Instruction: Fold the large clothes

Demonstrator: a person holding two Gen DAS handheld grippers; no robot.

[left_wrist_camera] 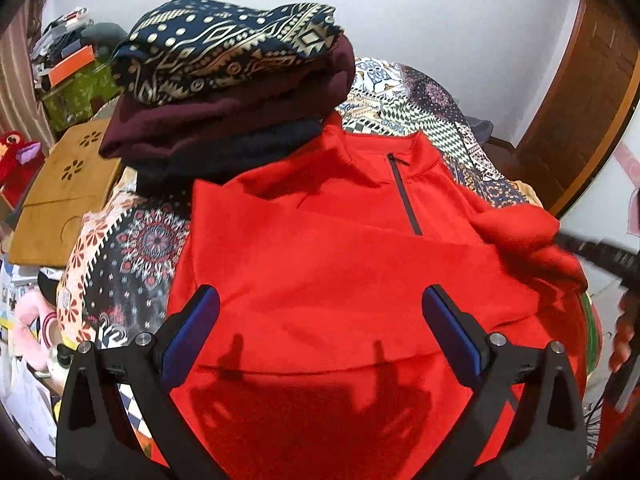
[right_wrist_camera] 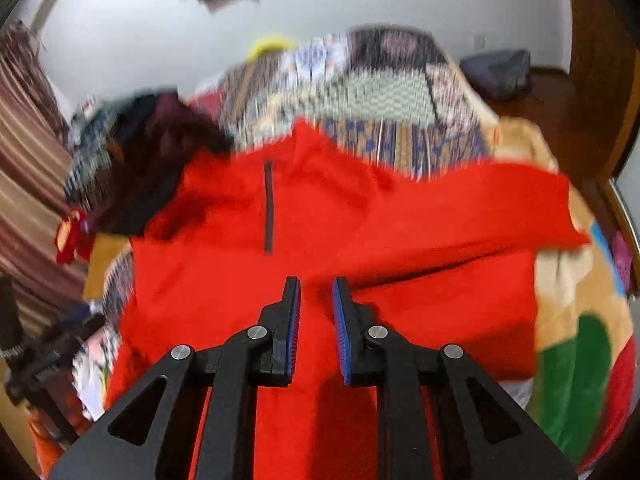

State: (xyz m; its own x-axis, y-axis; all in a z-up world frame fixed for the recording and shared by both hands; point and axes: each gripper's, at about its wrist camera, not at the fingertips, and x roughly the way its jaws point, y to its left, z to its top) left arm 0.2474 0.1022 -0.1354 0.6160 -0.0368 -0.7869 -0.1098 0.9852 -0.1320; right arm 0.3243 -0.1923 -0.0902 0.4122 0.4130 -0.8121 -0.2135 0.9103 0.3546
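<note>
A red quarter-zip pullover (left_wrist_camera: 320,248) lies front up on the patterned bedspread (left_wrist_camera: 132,248), collar away from me. Its left sleeve is folded across the chest. My left gripper (left_wrist_camera: 320,312) is open wide and empty, hovering over the lower body of the pullover. My right gripper (right_wrist_camera: 316,300) has its jaws close together on a fold of the red pullover (right_wrist_camera: 240,280); the view is blurred. In the left wrist view the right gripper (left_wrist_camera: 592,252) shows at the right edge, holding the red sleeve (left_wrist_camera: 520,228) lifted.
A stack of folded clothes (left_wrist_camera: 232,80) sits on the bed just beyond the pullover's left shoulder. A wooden lap table (left_wrist_camera: 60,200) and clutter stand left of the bed. A colourful blanket (right_wrist_camera: 572,340) lies at the right. A wooden door (left_wrist_camera: 580,100) is at the right.
</note>
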